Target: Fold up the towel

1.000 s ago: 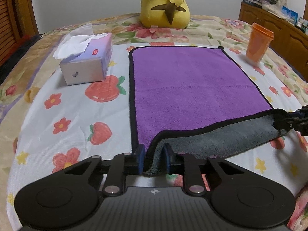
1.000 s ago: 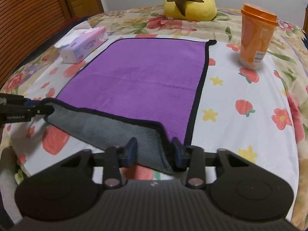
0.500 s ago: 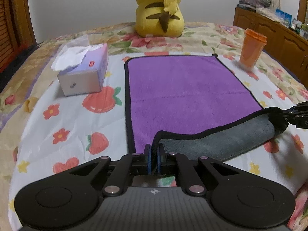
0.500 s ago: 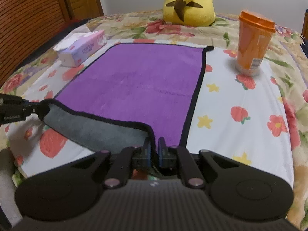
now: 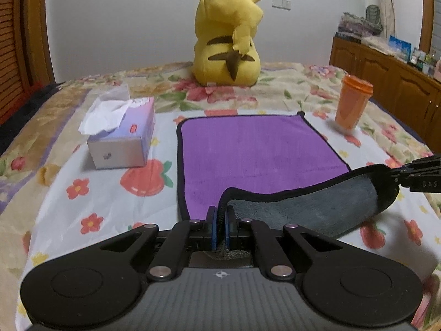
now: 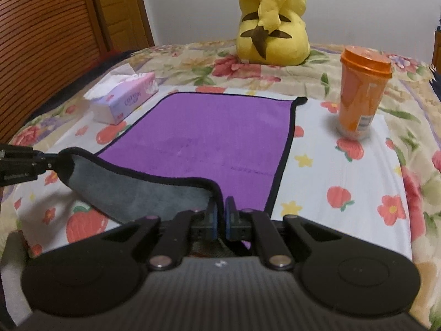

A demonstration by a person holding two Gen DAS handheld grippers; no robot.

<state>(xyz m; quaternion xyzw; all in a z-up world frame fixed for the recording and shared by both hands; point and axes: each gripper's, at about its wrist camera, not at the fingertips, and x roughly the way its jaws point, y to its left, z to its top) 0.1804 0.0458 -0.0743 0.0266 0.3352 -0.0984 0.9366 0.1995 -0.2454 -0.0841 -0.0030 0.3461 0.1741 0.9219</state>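
A purple towel (image 5: 256, 149) with a black hem and grey underside lies flat on the bed; it also shows in the right wrist view (image 6: 209, 135). Its near edge is lifted and curls over, grey side (image 5: 308, 212) up. My left gripper (image 5: 220, 222) is shut on the towel's near left corner. My right gripper (image 6: 219, 215) is shut on the near right corner. Each gripper shows at the side of the other's view, the right gripper (image 5: 419, 175) and the left gripper (image 6: 19, 162), holding the raised edge between them.
A tissue box (image 5: 124, 143) stands left of the towel. An orange lidded cup (image 5: 352, 102) stands to its right. A yellow plush toy (image 5: 228, 41) sits behind it. A wooden cabinet (image 5: 386, 82) runs along the right, wooden doors (image 6: 41, 41) along the left.
Both grippers closed on the near corners of the towel, then rose and lifted the near edge, exposing more of the grey underside.
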